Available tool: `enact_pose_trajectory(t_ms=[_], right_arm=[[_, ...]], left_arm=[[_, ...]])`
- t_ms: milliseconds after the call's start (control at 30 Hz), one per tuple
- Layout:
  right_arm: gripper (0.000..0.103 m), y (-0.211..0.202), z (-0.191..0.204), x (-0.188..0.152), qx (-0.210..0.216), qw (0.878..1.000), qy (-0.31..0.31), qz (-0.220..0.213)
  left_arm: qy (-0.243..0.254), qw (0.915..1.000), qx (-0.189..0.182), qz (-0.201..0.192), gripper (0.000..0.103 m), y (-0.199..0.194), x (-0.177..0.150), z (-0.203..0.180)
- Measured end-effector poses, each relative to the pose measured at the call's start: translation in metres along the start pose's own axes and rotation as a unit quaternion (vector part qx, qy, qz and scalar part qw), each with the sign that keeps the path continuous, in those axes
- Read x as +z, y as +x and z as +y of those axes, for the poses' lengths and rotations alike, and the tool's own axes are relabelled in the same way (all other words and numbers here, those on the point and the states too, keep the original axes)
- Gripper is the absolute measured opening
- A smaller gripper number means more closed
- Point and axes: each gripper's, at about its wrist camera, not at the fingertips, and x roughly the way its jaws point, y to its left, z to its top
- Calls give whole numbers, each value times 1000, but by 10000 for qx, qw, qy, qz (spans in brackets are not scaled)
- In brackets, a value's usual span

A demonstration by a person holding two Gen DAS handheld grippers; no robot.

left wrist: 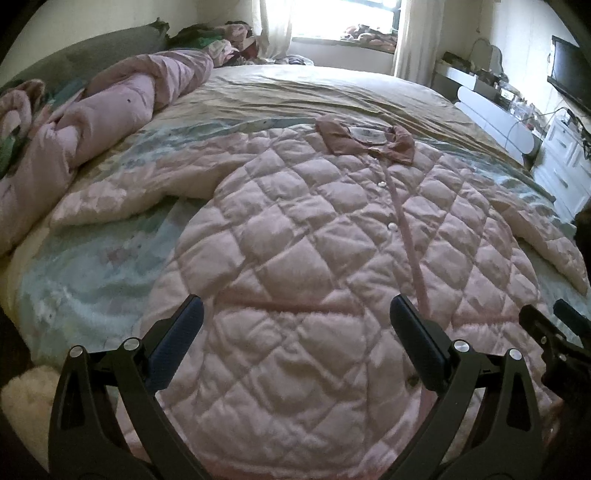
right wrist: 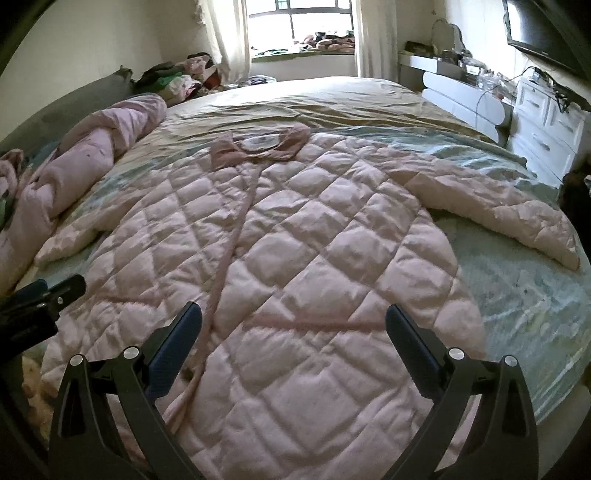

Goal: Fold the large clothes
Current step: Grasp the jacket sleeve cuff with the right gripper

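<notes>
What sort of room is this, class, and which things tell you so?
Most likely a home bedroom: a wide bed with a quilted pink coat spread on it, a curtained window, and white drawers beside it.

coat on bed, bedding left

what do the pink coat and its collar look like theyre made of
Quilted coat: seemingly soft, padded fabric with a matte, slightly fuzzy surface, stitched in puffy diamonds. Collar: a darker dusty-pink flat cloth without quilting, possibly velvety, though the view is too blurred to say. Small pale round buttons, probably plastic, run down the front.
</notes>
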Motion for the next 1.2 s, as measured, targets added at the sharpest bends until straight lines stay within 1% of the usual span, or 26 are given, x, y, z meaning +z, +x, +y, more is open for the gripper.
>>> enact_pose_trajectory(t_ms=[267,367,433,700,767,833,900,1000,1200], right_arm=[[99,22,-26,34,-100,9996,265,-51],[99,30,-38,45,-241,9991,335,-108],[99,38,-52,52,-266,9984,503,-51],[99,56,-111,71,-729,9917,1054,-79],[99,61,-131,75,-873,9884,1238,-105],[99,64,-147,77,-930,9851,1441,-80],[99,67,-171,77,-1032,9787,1772,-44],[99,70,-199,77,-1260,9703,2063,-87],[99,72,-258,66,-1514,9496,2743,-78]], left_arm=[[34,9999,-124,61,95,26,36,-17],[73,9998,-148,65,95,37,48,-25],[85,9998,-175,64,95,45,57,-32],[106,9993,-309,169,95,71,85,-57],[159,9992,-313,167,95,76,90,-64],[172,9992,-300,186,95,81,94,-67],[187,9989,-371,209,95,86,98,-73],[262,9988,-373,198,95,91,100,-80],[327,9984,-395,248,95,105,102,-95]])
